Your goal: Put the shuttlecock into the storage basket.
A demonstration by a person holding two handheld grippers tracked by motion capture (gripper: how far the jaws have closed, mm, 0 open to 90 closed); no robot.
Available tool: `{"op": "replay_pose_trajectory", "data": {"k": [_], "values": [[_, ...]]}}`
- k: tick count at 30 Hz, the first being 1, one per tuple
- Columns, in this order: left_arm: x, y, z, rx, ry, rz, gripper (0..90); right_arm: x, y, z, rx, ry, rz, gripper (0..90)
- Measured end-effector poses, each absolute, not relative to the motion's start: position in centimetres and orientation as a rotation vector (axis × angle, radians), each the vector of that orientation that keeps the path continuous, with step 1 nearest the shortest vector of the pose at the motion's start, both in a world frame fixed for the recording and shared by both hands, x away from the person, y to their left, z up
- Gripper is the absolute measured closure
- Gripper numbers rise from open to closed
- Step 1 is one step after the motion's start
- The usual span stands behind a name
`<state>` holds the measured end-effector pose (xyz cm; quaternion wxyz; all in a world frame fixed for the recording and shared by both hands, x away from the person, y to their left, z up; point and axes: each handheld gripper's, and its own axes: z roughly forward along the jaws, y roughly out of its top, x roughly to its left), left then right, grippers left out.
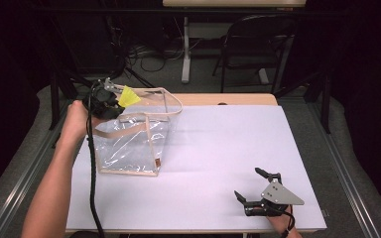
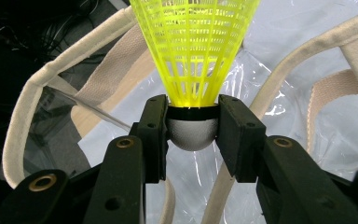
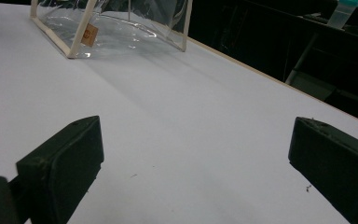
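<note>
The left claw point(image 1: 115, 94) sits at about ten o'clock on the white worktop point(image 1: 218, 148), right over the open top of a clear bag point(image 1: 131, 144). It is squeezed tight on a yellow shuttlecock point(image 1: 128, 96). In the left gripper view, the two black pads press on each side of the round grey tip point(image 2: 192, 133), just under its black band. The yellow net skirt point(image 2: 193, 46) points up to twelve o'clock, and its wide end is cut off by the top edge. The bag's cream straps point(image 2: 37, 88) loop around behind the shuttlecock. The clear plastic is shiny and wrinkled, so it is hard to see the inside of the bag through it. In the high view the shuttlecock is very small, and the hand point(image 1: 74, 121) and dark claw body cover part of the bag's rim.

The right claw point(image 1: 253, 186) rests low on the worktop at about five o'clock, well apart from the bag. Its jaws are wide open and hold nothing. In the right gripper view, bare white worktop lies between the two black pads point(image 3: 63, 163). Both pads are cut off at the edges. The bag's bottom corner with a small brown tag point(image 3: 89, 34) sits far off at eleven o'clock, and the top of the bag is cut off. The hand that holds this claw is mostly out of the high view at the bottom edge.
</note>
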<state>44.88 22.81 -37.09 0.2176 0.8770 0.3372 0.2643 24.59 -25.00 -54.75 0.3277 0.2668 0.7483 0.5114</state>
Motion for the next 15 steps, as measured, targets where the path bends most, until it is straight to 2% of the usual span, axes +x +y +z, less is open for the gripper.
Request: {"op": "replay_pose_trajectory", "data": {"k": [15], "values": [[45.01,22.42,-37.24,2.448,0.943,0.737,63.8,24.58,-25.02,-54.74,0.698,1.956,1.340,2.6]]}}
